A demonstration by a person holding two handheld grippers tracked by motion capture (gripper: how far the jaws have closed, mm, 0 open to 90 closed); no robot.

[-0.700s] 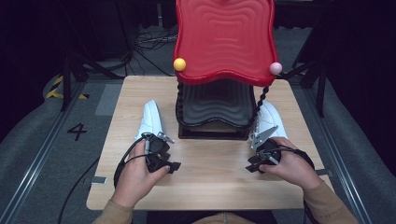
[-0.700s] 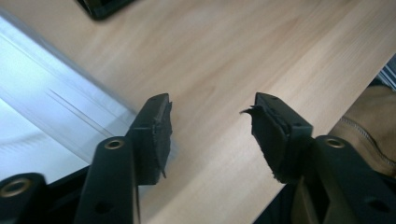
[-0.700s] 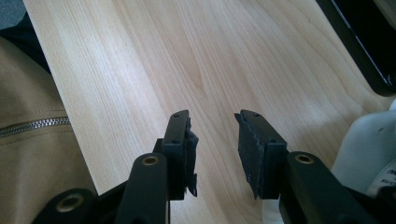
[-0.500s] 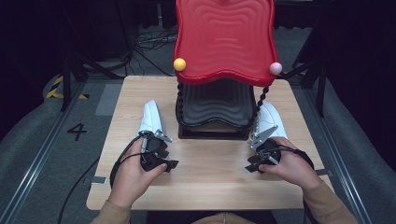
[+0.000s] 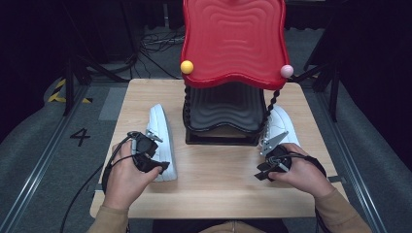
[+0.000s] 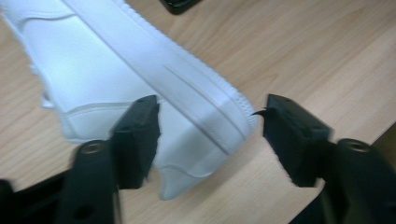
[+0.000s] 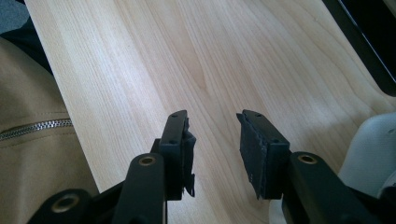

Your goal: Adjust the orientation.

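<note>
My left gripper [image 6: 208, 140] has its jaws spread wide, one to each side of the heel of the left white shoe [image 6: 140, 84], which lies on the wooden table [image 5: 218, 179] directly ahead of the pads; neither pad clearly touches it. My right gripper [image 7: 215, 149] has its jaws parted over bare wood and holds nothing; the right white shoe [image 5: 282, 127] lies just beside it, at its right edge. A black tiered stand [image 5: 221, 114] under a red wavy panel [image 5: 233, 41] stands between the two shoes, beyond both grippers. Likely risk: if I close the left jaws now, the smooth, rounded heel may slip out forward, or the shoe may pivot and skid toward the stand, because the hold would sit far from the shoe's middle.
</note>
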